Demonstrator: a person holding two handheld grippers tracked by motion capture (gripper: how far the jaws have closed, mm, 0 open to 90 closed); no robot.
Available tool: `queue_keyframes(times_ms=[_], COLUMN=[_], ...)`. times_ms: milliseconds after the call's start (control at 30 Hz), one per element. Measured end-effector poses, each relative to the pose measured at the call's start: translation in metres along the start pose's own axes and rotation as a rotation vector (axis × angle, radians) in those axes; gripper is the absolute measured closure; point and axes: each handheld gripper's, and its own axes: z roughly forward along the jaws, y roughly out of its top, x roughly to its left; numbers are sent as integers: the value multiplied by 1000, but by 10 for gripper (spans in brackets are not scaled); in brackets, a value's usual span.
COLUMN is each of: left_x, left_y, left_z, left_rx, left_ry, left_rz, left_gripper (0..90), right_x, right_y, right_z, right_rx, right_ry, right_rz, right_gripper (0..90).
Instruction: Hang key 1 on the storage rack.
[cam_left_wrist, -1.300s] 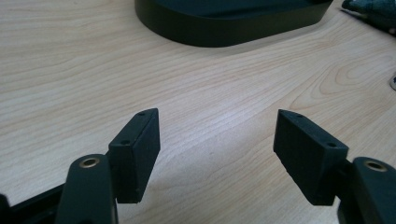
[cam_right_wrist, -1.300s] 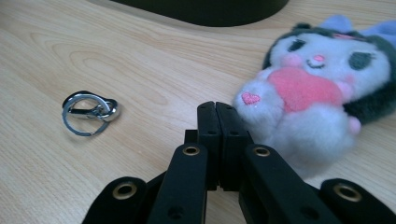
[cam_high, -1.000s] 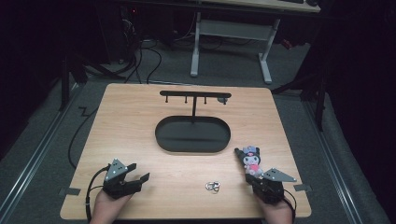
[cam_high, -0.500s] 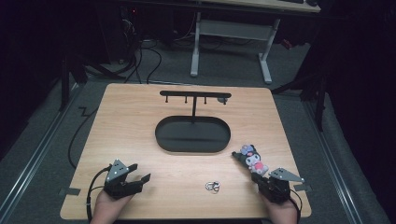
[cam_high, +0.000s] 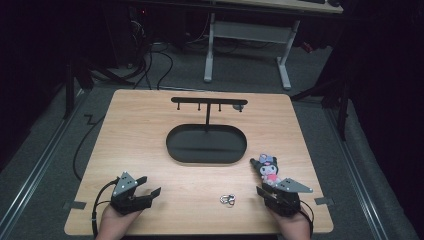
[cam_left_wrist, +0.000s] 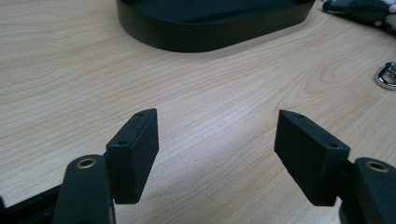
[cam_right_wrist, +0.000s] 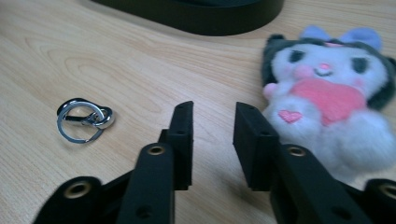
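Drawn back from the plush toy (cam_high: 269, 169) since a second ago, right gripper (cam_right_wrist: 212, 140) just parting narrow, empty fingers; toy left flat on the bench (cam_high: 150, 130) right of the key ring (cam_high: 228, 200). Left gripper (cam_left_wrist: 215, 154) wide, likely awaiting the ring.

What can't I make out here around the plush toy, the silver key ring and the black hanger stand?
- Fluffy black-and-white plush toy: its lower part is hidden behind the right gripper in the right gripper view.
- Silver metal key ring: cut off by the right edge in the left gripper view.
- Black T-shaped hanger stand: its pegs are too small in the high view to tell their shape.
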Motion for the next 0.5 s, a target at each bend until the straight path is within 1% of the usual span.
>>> queue_keyframes(times_ms=[67,133,233,300,367,500], left_x=[1,1,1,-1,-2,-4], left_y=[-1,-1,-1,-1,0,0], left_z=[-2,-2,-2,-1,0,2], left_rx=[-5,-4,-4,-5,1,6], left_ry=[-4,-8,-16,-22,-24,-33], left_rz=[-5,1,5,9,26,35], left_gripper=[313,313,314,314,314,313], right_x=[3,5,10,12,15,20], right_y=[3,6,11,15,18,23], right_z=[3,7,10,11,11,11], right_rx=[26,64,131,180,210,273], right_ry=[-3,-6,-12,-11,-8,6], right_rz=[-27,-50,-82,-116,-130,-167], right_gripper=[642,610,602,602,603,600])
